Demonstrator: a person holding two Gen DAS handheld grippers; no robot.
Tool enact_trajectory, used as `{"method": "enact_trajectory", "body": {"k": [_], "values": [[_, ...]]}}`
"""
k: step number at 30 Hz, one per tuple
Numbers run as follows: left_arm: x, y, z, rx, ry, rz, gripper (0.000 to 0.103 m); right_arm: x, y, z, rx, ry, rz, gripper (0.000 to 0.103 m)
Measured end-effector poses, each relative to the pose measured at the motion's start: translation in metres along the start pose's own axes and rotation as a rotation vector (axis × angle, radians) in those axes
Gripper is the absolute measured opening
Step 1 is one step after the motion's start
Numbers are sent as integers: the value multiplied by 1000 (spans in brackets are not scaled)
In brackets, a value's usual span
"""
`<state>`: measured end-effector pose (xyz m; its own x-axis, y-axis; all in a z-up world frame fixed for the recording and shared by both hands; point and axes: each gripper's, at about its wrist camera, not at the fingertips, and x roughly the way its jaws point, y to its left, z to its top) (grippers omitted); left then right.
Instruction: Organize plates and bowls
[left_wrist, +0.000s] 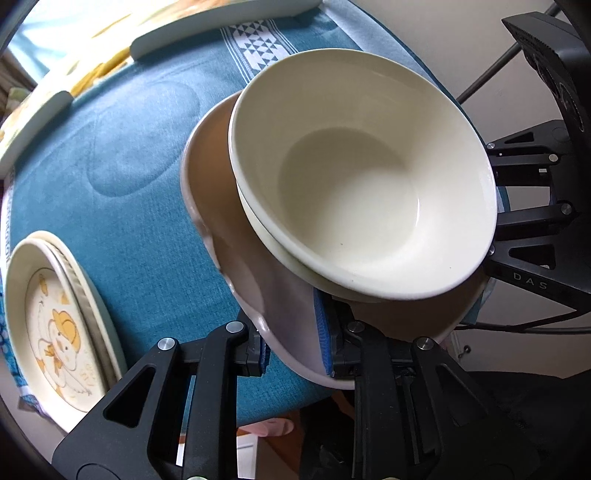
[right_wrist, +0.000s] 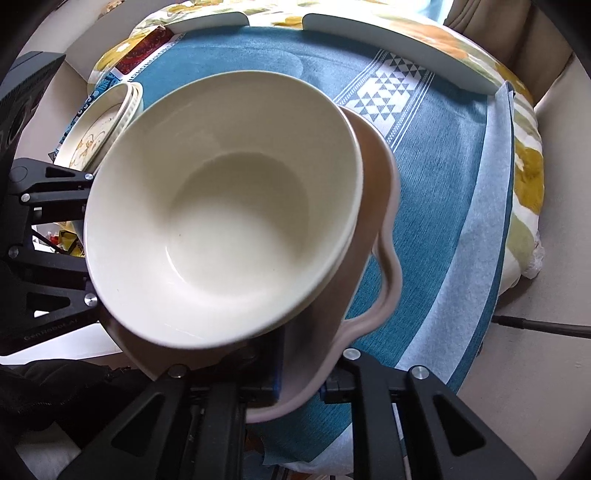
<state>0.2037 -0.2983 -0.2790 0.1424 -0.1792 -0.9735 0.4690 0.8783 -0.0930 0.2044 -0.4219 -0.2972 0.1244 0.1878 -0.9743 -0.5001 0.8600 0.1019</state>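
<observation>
The pink scalloped plate (left_wrist: 207, 177) is being gripped at opposite edges: the left gripper (left_wrist: 295, 350) is being closed on its rim with blue pads on either side, and the right gripper (right_wrist: 301, 384) is being clamped on the rim across from it. Two cream bowls (left_wrist: 362, 177), nested, are being carried on the plate. The plate is being held just above the teal cloth (left_wrist: 140, 221) covering the worktop. A stack of duck-patterned plates (left_wrist: 55, 332) is being left near the plate, beyond its left-gripper side.
</observation>
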Motion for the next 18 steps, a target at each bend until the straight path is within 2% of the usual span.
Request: {"method": "enact_trajectory", "body": {"k": [6, 10, 18], "values": [[-35, 15, -5, -21, -53, 29, 18, -25, 5, 19, -50, -53, -11, 13], [-68, 30, -14, -26, -85, 69, 18, -46, 24, 35, -99, -84, -13, 13], [-120, 86, -49, -38, -124, 102, 18, -62, 97, 79, -149, -122, -27, 13]]}}
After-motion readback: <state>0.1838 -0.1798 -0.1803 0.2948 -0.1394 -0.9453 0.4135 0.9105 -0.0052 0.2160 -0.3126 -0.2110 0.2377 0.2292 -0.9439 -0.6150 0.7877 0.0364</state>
